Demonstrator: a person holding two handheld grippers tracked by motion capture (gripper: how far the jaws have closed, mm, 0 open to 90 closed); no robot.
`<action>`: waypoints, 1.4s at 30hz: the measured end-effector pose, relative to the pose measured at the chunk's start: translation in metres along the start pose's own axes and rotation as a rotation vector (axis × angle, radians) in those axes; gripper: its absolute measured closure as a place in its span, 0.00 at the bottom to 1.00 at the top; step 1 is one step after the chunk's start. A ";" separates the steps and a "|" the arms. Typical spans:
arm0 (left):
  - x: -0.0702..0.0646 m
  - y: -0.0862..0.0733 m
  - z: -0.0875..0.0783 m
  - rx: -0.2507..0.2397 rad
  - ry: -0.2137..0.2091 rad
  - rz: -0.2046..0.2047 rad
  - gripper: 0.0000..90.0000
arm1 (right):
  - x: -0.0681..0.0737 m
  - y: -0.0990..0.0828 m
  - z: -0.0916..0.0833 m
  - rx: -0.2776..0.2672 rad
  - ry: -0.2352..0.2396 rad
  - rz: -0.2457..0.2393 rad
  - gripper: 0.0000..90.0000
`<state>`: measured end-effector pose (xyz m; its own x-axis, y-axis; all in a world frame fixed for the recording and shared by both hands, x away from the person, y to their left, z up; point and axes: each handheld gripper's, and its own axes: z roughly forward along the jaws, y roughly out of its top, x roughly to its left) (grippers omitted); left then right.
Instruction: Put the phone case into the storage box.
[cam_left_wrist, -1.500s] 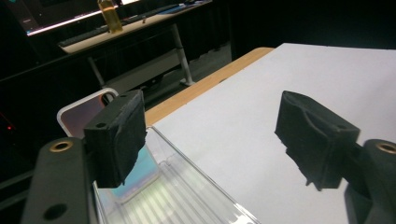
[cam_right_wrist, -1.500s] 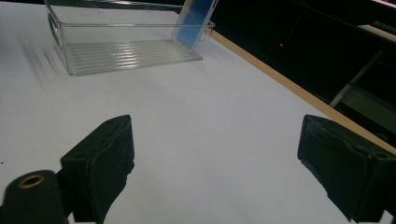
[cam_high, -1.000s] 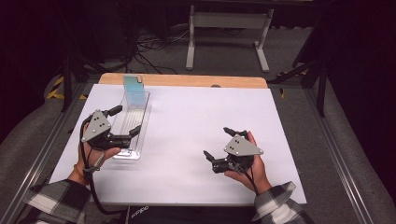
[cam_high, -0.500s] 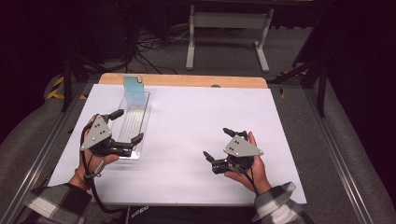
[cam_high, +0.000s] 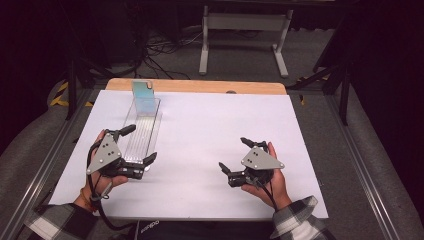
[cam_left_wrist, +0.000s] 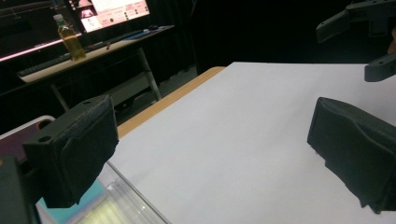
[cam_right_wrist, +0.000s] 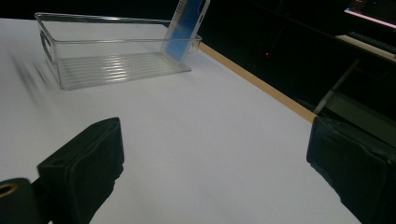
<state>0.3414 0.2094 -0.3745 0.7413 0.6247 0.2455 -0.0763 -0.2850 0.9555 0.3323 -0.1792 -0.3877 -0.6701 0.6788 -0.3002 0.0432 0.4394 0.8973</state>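
Nearest the person, at about 5 o'clock on the white surface, the right claw rests in a hand with its jaws spread wide and nothing between them; bare white sheet lies all around it toward 12 and 9 o'clock. In the right gripper view the two black jaws stand far apart over blank surface.

At about 8 o'clock the left claw is also wide, one jaw lying toward the outer side of the clear tray and the other at the tray's near end. Whether either jaw touches the tray cannot be told. In the left gripper view the tray's near corner sits just under the left-hand jaw, with open white sheet stretching away to the right claw at the upper right.

The tray runs lengthwise from about 8 toward 11 o'clock, close to the left edge of the sheet. At its far end a pale blue phone case stands tilted against the end wall; the right gripper view shows it leaning inside the tray.

Beyond the sheet's far edge a strip of wooden board shows at 12 o'clock. The whole middle and right of the surface lies bare.
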 end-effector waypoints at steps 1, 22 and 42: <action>-0.001 0.000 -0.001 -0.001 0.003 0.012 0.02 | 0.000 0.000 -0.001 0.002 -0.002 0.001 0.05; -0.013 -0.011 0.003 0.027 -0.031 0.032 0.03 | 0.009 -0.004 -0.013 0.006 -0.035 -0.009 0.04; -0.033 -0.035 0.000 0.068 -0.041 -0.004 0.06 | 0.018 -0.013 -0.020 0.014 -0.064 -0.039 0.05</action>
<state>0.3195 0.1989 -0.4164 0.7682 0.5960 0.2338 -0.0289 -0.3324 0.9427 0.3048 -0.1850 -0.3982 -0.6229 0.6969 -0.3554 0.0287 0.4744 0.8798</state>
